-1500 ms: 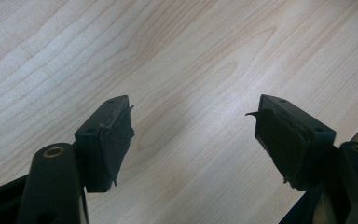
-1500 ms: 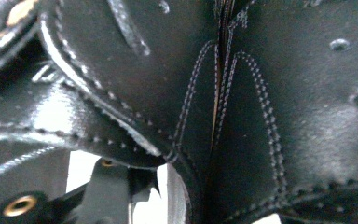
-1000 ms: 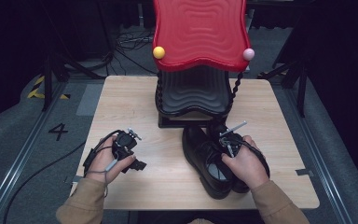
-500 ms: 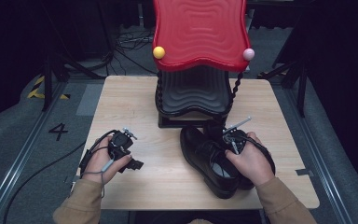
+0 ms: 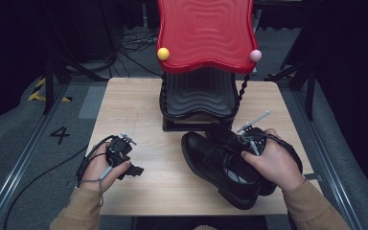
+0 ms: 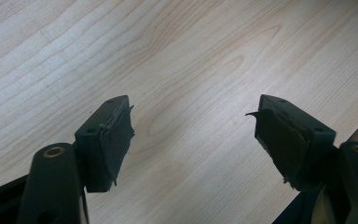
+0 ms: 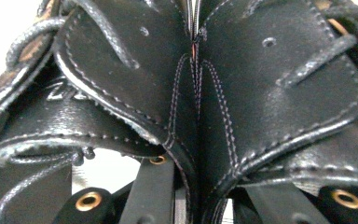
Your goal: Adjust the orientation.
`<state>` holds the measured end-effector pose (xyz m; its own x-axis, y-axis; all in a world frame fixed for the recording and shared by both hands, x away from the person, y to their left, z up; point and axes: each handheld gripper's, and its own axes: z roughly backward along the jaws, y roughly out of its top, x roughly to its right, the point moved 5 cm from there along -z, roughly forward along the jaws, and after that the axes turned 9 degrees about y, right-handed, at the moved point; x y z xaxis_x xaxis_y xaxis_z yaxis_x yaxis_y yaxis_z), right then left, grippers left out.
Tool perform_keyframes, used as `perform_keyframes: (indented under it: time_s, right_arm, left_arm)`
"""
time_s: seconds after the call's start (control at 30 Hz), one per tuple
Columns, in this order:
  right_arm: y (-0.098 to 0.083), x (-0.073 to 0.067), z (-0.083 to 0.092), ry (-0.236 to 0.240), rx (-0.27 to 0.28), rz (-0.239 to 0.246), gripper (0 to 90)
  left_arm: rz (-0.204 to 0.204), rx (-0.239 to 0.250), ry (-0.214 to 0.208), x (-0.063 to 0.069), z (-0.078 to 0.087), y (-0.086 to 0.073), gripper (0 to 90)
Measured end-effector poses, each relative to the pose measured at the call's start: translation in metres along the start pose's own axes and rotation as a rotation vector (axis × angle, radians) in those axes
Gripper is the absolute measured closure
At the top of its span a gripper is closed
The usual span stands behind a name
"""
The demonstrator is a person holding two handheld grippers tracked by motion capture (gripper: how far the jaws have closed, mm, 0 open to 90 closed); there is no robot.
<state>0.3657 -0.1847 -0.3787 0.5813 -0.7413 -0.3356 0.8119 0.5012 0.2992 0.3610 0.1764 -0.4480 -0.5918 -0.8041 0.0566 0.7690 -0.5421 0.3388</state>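
Two black leather lace-up shoes [image 5: 212,162] lie side by side on the wooden table [image 5: 139,110], toes pointing to the far left. My right gripper [image 5: 249,142] comes down between them, held by a hand. In the right gripper view its jaws [image 7: 193,186] are shut on the two adjoining inner collars of the shoes [image 7: 200,93], pinching them together. My left gripper [image 5: 135,169] rests low over the table's left front. In the left gripper view it stands open [image 6: 193,135] with bare wood between its pads [image 6: 116,140].
A shoe rack stands at the table's far middle, with a red wavy top shelf [image 5: 205,33] and a black lower shelf [image 5: 199,96] just behind the shoes. A yellow ball [image 5: 163,53] and a pink ball [image 5: 255,55] cap its posts. Cables trail on the floor to the left.
The right gripper has turned the held shoes slightly, toes drifting left and heels toward the near edge. The left gripper slid a little to the left and stayed open.
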Motion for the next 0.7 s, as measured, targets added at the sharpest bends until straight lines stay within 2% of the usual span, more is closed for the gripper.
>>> perform_keyframes:
  time_s: [0.2, 0.3, 0.43, 0.6, 0.7]
  right_arm:
    - [0.003, -0.009, 0.026, -0.02, 0.018, 0.018, 81.4]
    - [0.004, -0.01, 0.031, -0.022, 0.016, 0.022, 81.4]
    - [0.011, -0.017, 0.044, -0.04, 0.024, 0.031, 81.4]
    - [0.019, -0.024, 0.065, -0.034, 0.047, 0.036, 81.4]
    - [0.024, -0.027, 0.076, -0.055, 0.051, 0.046, 81.4]
  left_arm:
    - [0.002, 0.004, -0.002, -0.001, 0.001, 0.0, 27.8]
    - [0.002, 0.006, -0.003, 0.0, 0.001, 0.001, 27.8]
    - [0.002, 0.009, -0.007, -0.001, 0.003, 0.001, 27.6]
    - [0.008, 0.018, -0.007, -0.003, 0.004, 0.001, 27.6]
    - [0.006, 0.022, -0.007, -0.004, 0.005, 0.001, 27.6]
